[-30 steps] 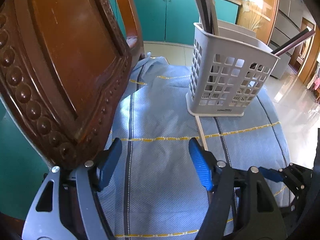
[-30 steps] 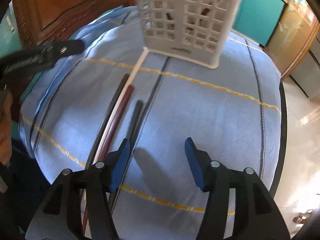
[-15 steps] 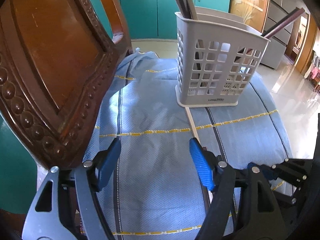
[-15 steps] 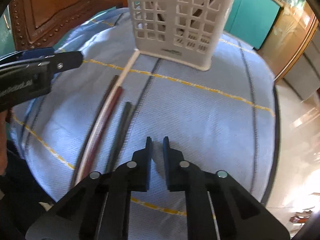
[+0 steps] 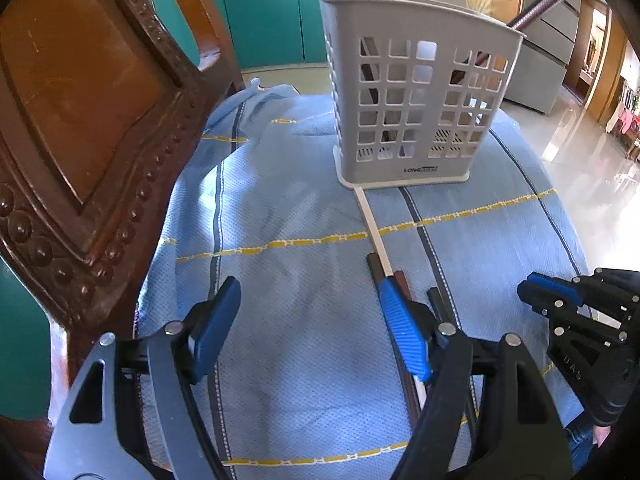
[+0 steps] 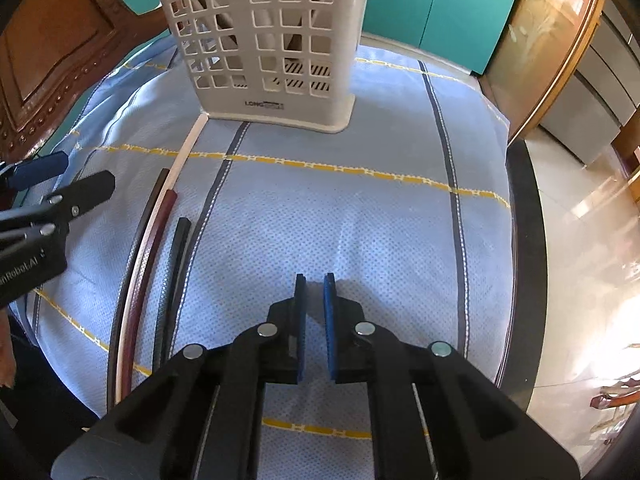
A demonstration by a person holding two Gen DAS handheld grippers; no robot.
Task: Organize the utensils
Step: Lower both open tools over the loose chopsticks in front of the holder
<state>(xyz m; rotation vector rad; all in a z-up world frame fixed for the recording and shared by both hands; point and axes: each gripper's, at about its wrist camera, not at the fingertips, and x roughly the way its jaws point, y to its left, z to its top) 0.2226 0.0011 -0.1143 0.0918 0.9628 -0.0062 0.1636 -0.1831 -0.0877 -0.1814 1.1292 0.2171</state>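
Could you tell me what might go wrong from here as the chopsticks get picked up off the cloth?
The chopsticks lie packed side by side, so the open left gripper could pinch several or knock them askew. The white chopstick ends at the utensil basket, so dragging it may nudge the basket. The loose tablecloth might bunch.

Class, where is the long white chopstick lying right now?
In the right wrist view, the long white chopstick lies left on the blue cloth, its tip at the grey basket.

Left gripper (image 5: 310, 324) with grey and black angular arms, ribbed blue pads, round silver rivets at the joints, right gripper (image 6: 314, 322) all black with blue pads (white lettering shows on the left gripper's body at the right view's left edge), triangular cut-outs in the arms
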